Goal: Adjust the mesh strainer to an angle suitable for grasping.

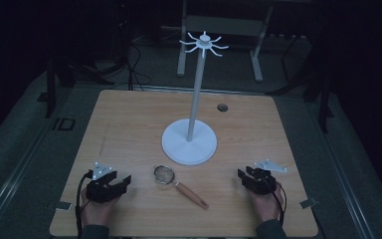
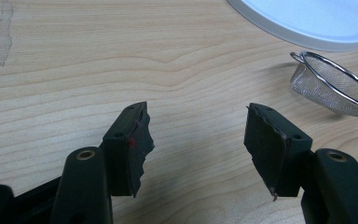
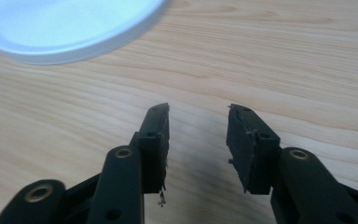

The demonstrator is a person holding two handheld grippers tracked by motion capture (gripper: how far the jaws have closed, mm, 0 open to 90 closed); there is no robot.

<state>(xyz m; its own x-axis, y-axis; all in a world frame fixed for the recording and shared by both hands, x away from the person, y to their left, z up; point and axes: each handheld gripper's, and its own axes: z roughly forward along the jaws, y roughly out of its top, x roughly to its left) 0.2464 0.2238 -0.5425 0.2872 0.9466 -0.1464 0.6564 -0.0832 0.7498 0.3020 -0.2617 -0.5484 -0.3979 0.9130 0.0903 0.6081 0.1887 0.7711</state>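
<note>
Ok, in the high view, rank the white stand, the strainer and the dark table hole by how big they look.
1. White stand: by far the largest, tall pole on a broad round base.
2. Strainer: mesh bowl plus wooden handle.
3. Table hole: smallest, though it lies farther from the camera.

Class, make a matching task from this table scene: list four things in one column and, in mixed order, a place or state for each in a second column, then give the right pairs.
Things
1. strainer
2. white stand
3. left tool
4. dark hole

Places or states
A. upright at the middle of the table, hooks at its top
B. in the tabletop near the far edge
C. lying at the near edge between the two hands, wooden handle towards the right
D. jaws open over bare wood

Pairs: 1-C, 2-A, 3-D, 4-B
</note>
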